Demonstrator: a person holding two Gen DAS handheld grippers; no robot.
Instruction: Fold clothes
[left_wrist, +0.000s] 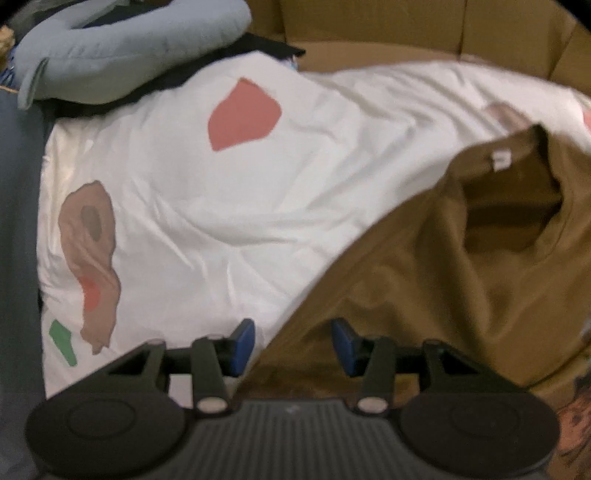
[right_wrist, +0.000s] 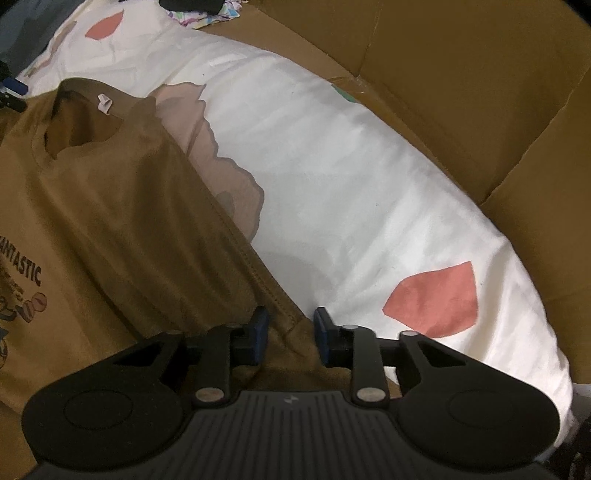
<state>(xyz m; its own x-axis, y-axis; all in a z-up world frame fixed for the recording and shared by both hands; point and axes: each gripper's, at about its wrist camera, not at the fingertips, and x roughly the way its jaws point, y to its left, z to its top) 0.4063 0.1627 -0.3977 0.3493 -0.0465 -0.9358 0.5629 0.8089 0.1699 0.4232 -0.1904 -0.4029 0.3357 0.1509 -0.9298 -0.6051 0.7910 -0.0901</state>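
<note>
On top of the white duvet (right_wrist: 369, 192), w/ its pink and brown patches, lies the brown T-shirt (right_wrist: 122, 206), print side up and collar away from the cameras, prob. spread flat so it's ready for a fold. Right gripper (right_wrist: 288, 332): fingers narrowed around the stitched sleeve hem; pads look nearly on the cloth, but can't tell if they truly pinch. Left gripper (left_wrist: 291, 341): fingers spread, the shirt's other edge running between them, pads not touching it. Cardboard (right_wrist: 480, 92) sits behind the duvet.

Brown printed T-shirt (right_wrist: 110, 221), spread front-up
</note>
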